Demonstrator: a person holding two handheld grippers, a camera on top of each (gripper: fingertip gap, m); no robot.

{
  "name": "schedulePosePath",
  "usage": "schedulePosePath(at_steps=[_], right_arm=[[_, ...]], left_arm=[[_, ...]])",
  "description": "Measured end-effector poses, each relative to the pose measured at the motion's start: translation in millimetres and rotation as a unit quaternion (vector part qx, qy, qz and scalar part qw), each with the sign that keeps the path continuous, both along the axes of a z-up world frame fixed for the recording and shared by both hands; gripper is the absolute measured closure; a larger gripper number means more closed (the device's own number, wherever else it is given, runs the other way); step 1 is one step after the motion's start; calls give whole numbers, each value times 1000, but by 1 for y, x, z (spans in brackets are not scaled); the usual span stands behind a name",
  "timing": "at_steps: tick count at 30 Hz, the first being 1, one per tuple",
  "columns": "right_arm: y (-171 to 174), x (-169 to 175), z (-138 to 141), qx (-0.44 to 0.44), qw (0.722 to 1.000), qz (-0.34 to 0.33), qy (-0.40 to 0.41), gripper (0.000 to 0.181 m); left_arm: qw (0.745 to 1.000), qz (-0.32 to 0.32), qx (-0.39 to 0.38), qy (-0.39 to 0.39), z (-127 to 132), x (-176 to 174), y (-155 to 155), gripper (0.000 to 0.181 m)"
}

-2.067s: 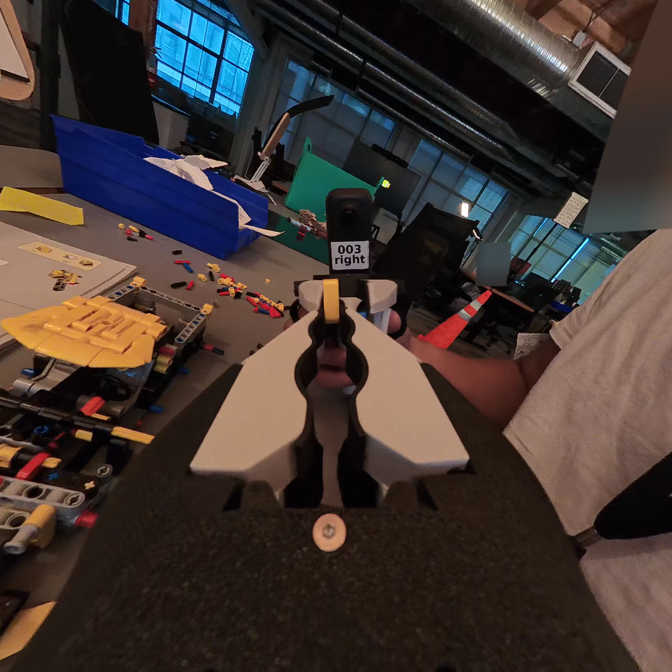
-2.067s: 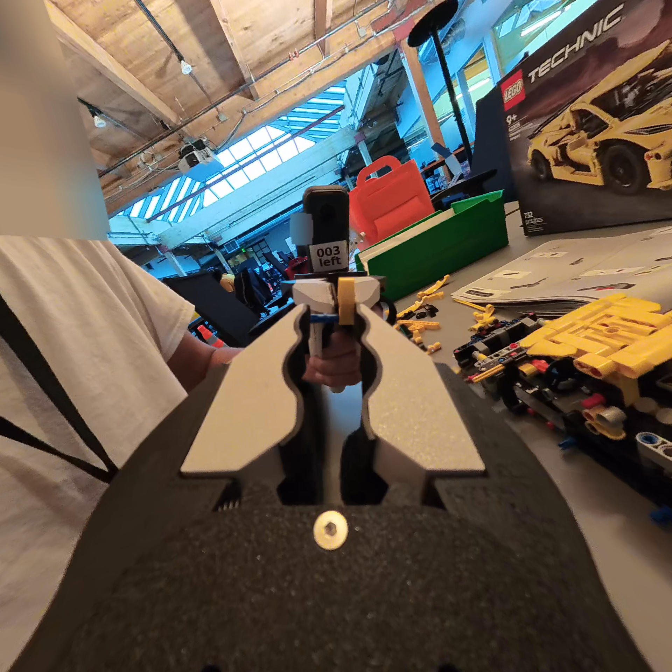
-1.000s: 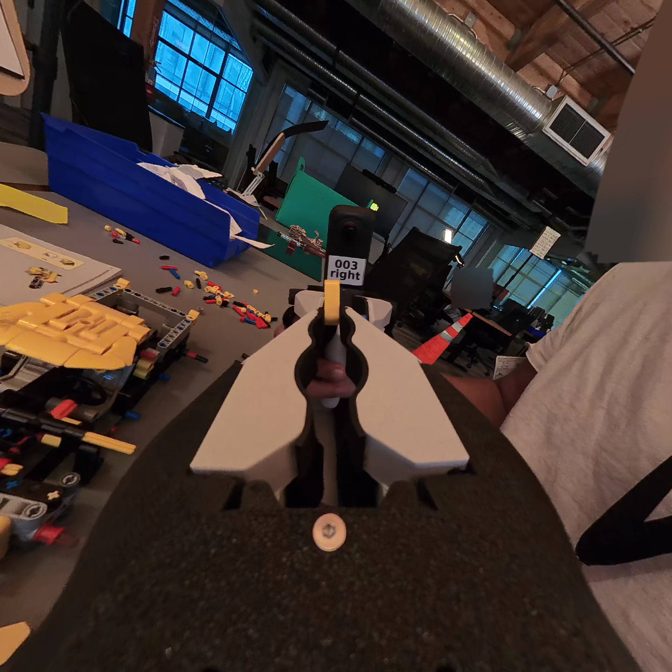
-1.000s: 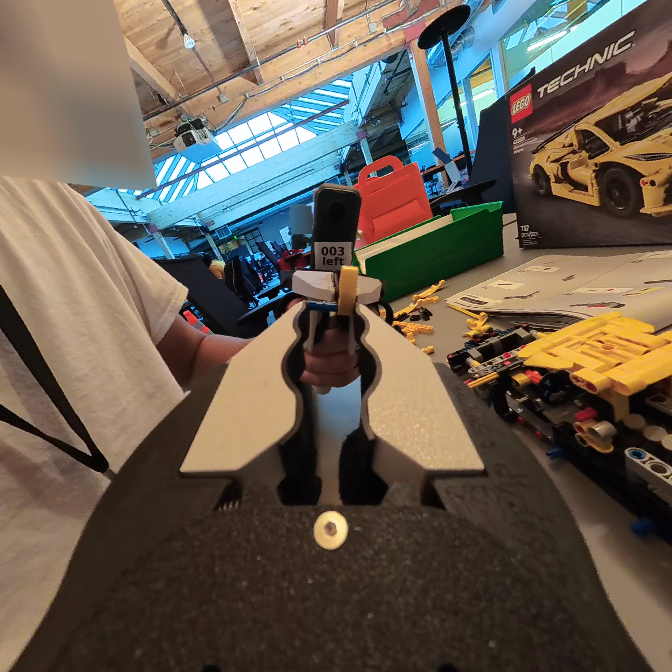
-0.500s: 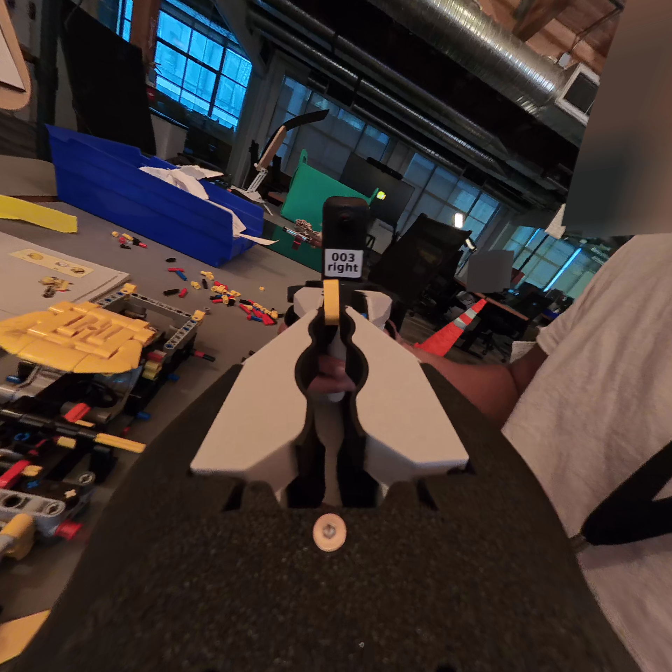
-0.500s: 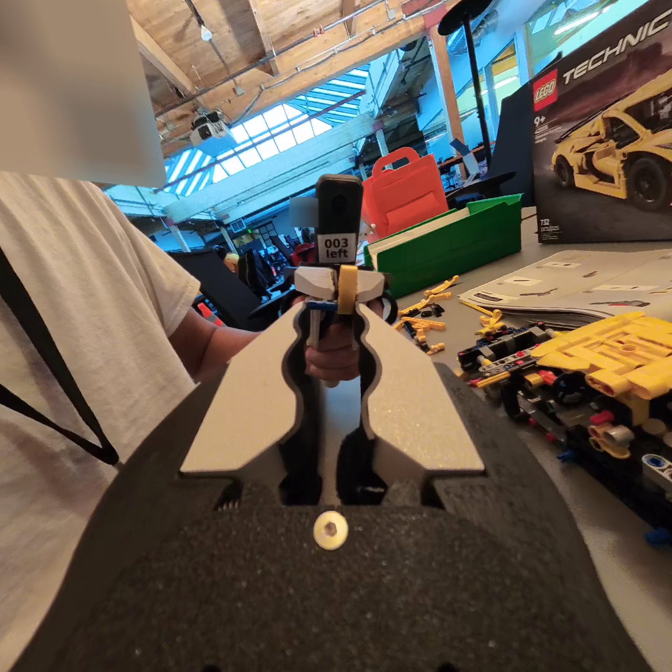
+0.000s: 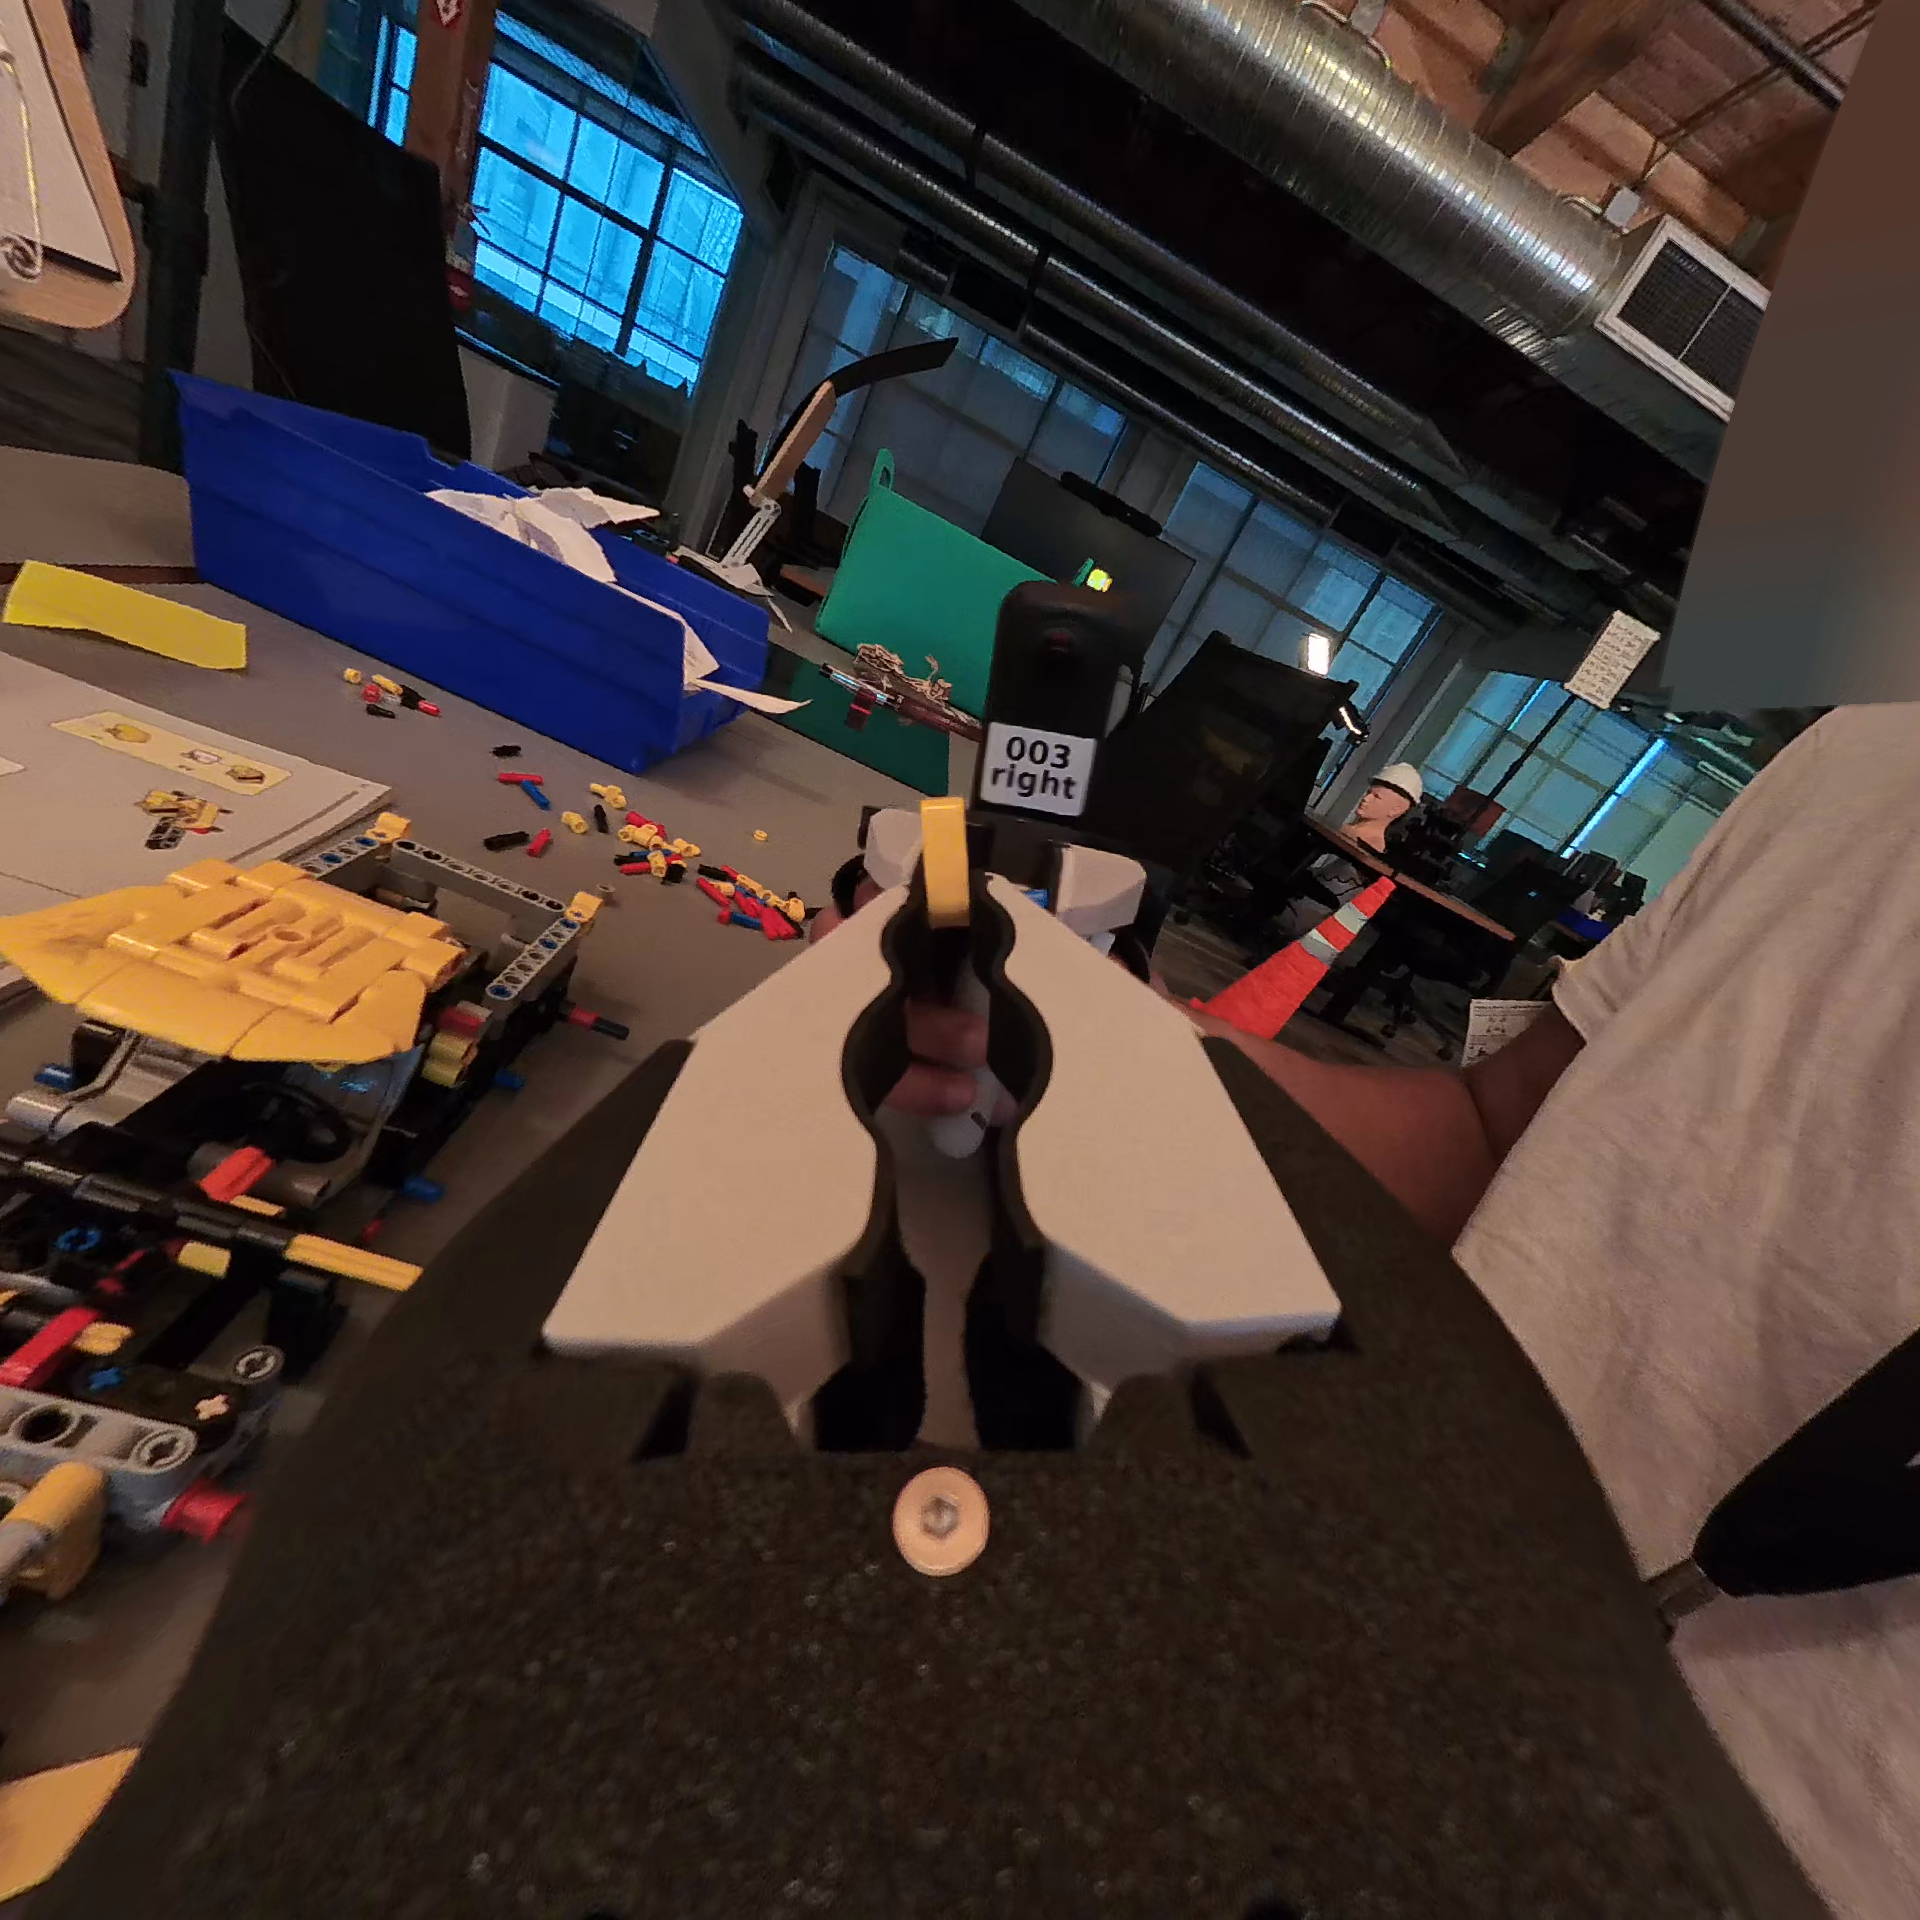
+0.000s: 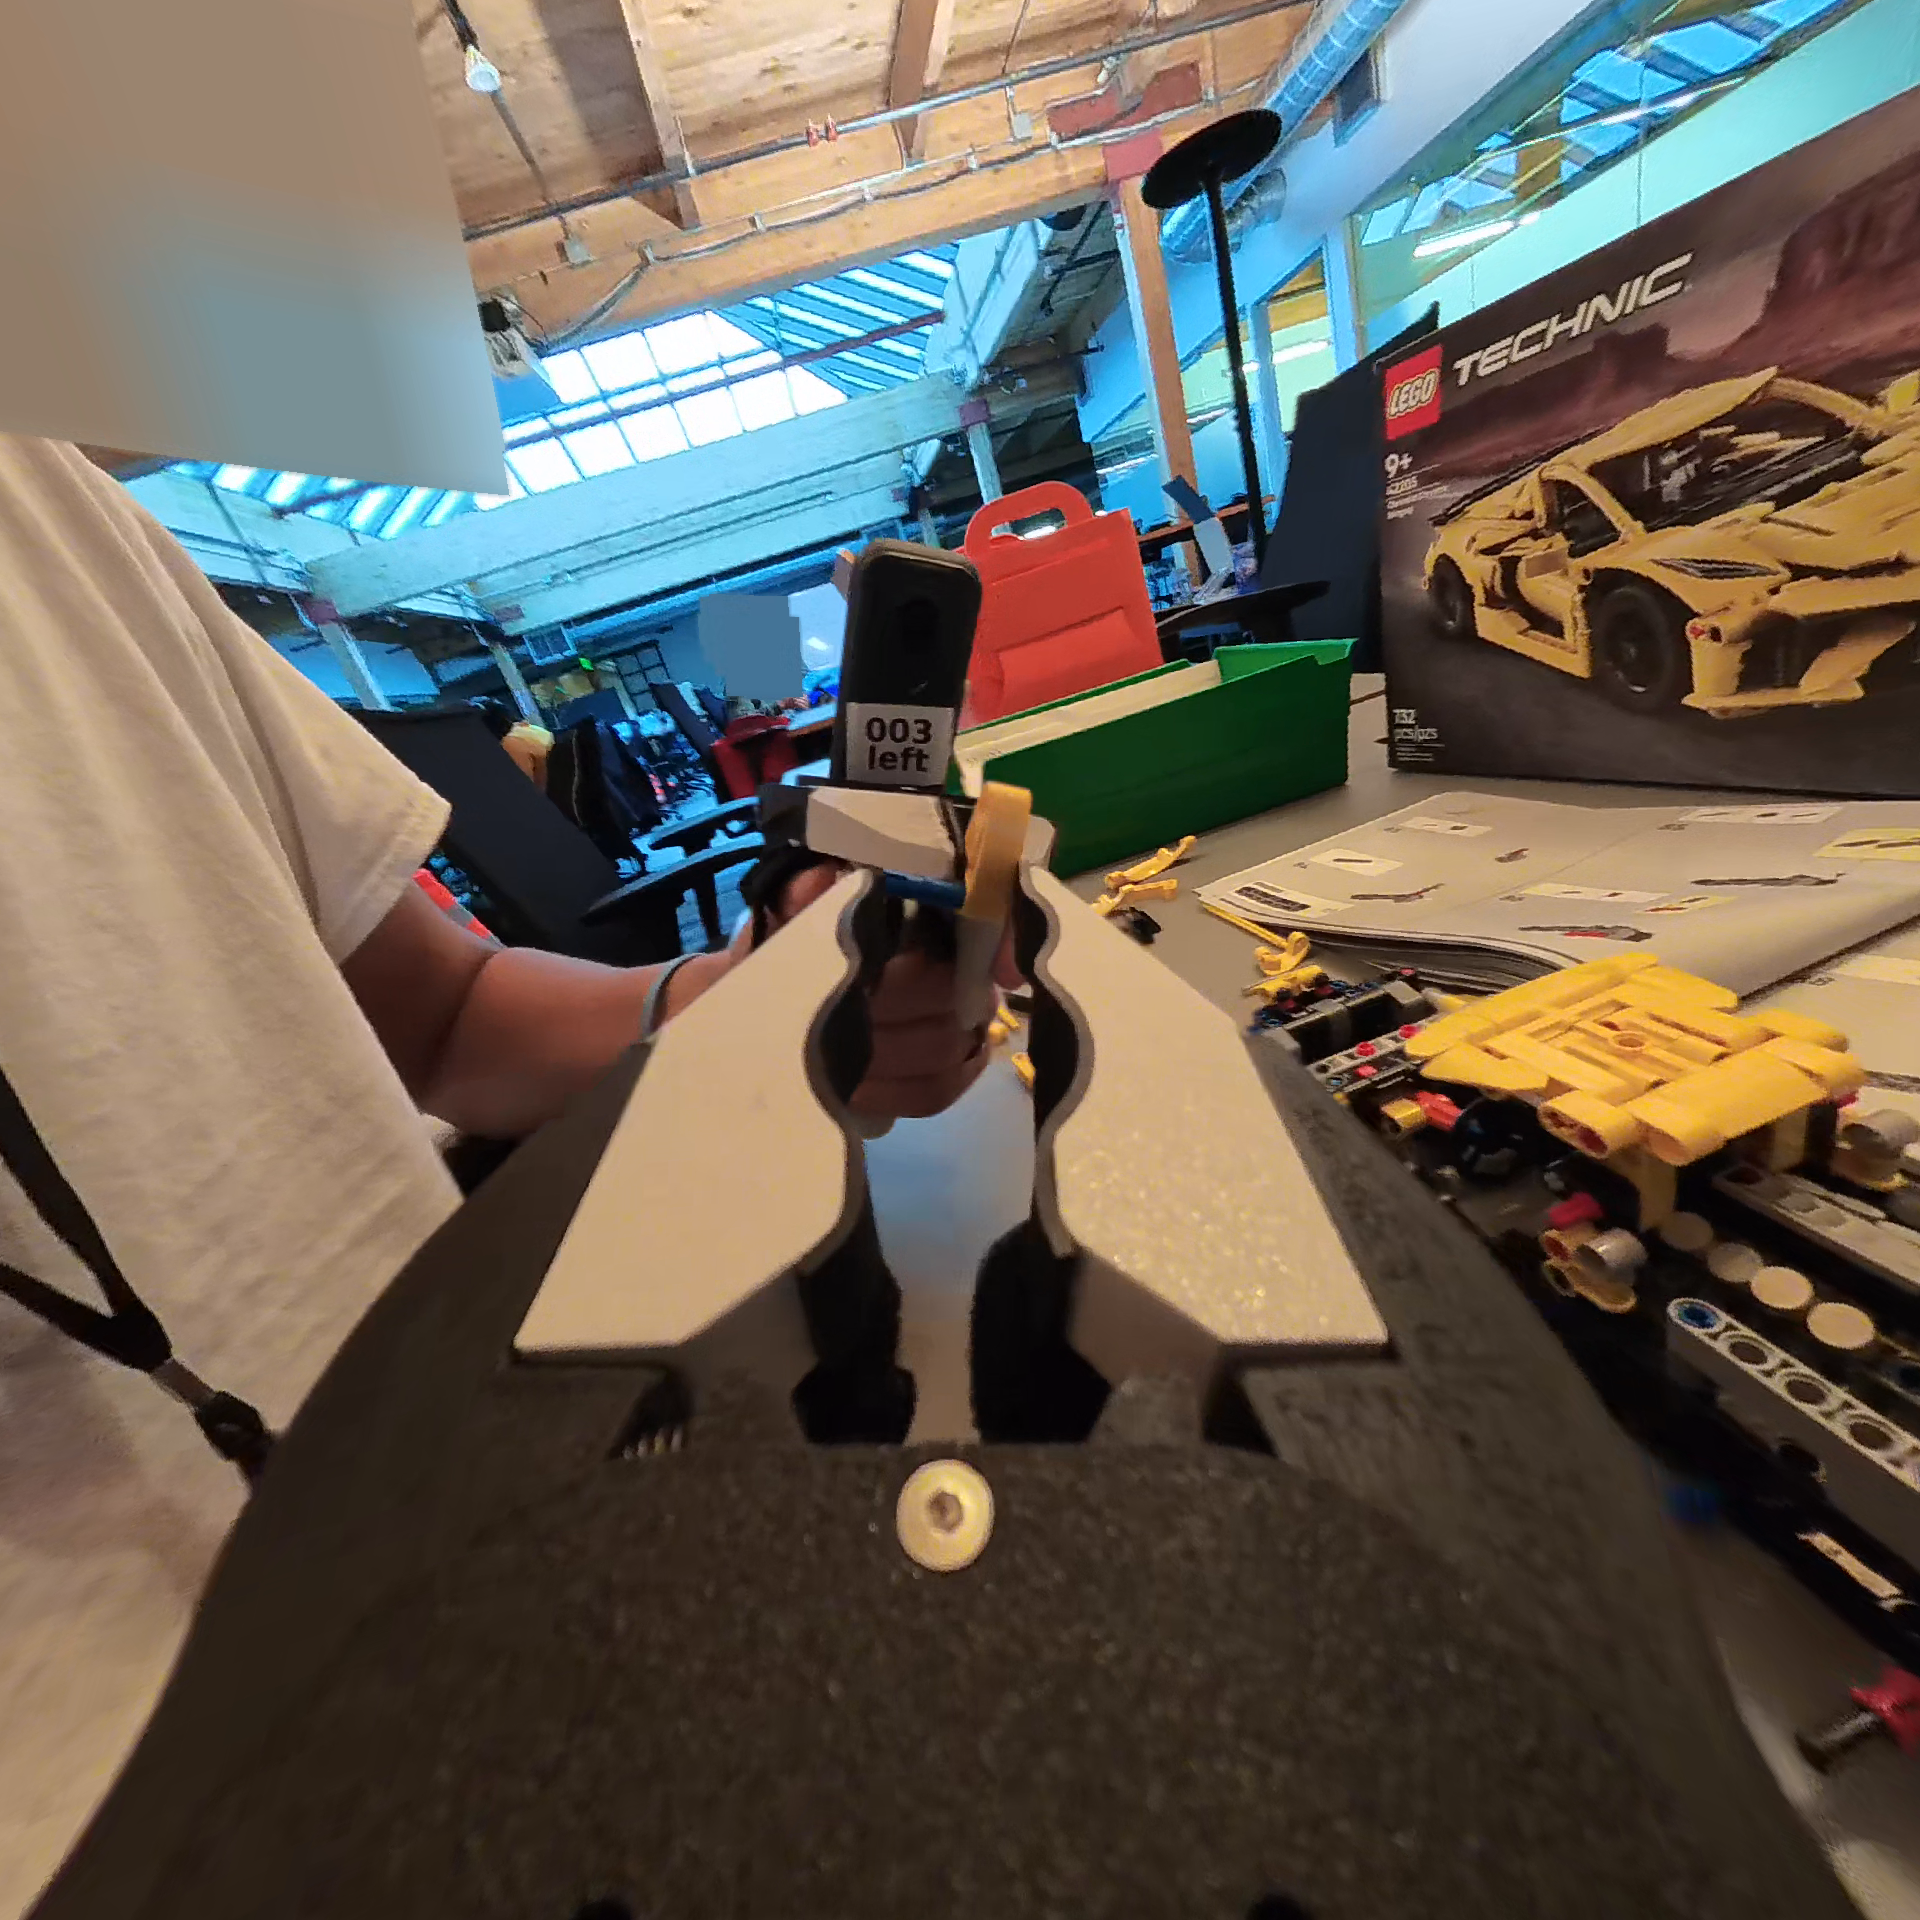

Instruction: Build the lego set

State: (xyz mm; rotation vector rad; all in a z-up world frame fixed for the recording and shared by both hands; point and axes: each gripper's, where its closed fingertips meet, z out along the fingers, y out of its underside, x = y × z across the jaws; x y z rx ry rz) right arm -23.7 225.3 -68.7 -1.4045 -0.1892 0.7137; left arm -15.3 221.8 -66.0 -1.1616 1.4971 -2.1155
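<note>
**Two hand-held grippers meet tip to tip over a small yellow piece**

The left hand-held gripper and the right hand-held gripper face each other in the air, raised above the desk in front of a person in a white T-shirt. Both sets of jaws are clenched.

At the left gripper's tips a narrow yellow lego piece stands with its long axis upright, its rounded end up, pinched edge-on between the jaws. In the right wrist view the same yellow lego piece leans slightly, top toward the right, at the meeting point of the two grippers. A short blue pin lies crosswise just left of it, its long axis level, at the right gripper's tips. Whether the right gripper grips the pin, the yellow piece, or both cannot be told.

The partly built yellow and black car rests on the desk well to the side of the grippers, its yellow panel on top. Loose small parts lie scattered beyond it, near a blue bin. An open instruction booklet, a green bin and the set's box stand behind the car.
</note>
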Motion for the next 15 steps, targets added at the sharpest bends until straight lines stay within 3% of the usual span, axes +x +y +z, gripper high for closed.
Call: schedulePosePath(at_steps=[4,12,15], right_arm=[[-4,0,1,1,999,28,43,159],[-6,-2,1,7,999,34,25,160],[-2,2,0,-9,998,35,58,160]], left_arm=[[1000,-7,-18,3,1,0,-4,174],[997,-39,-66,19,1,-3,-7,174],[996,-31,-83,31,0,1,-3,174]])
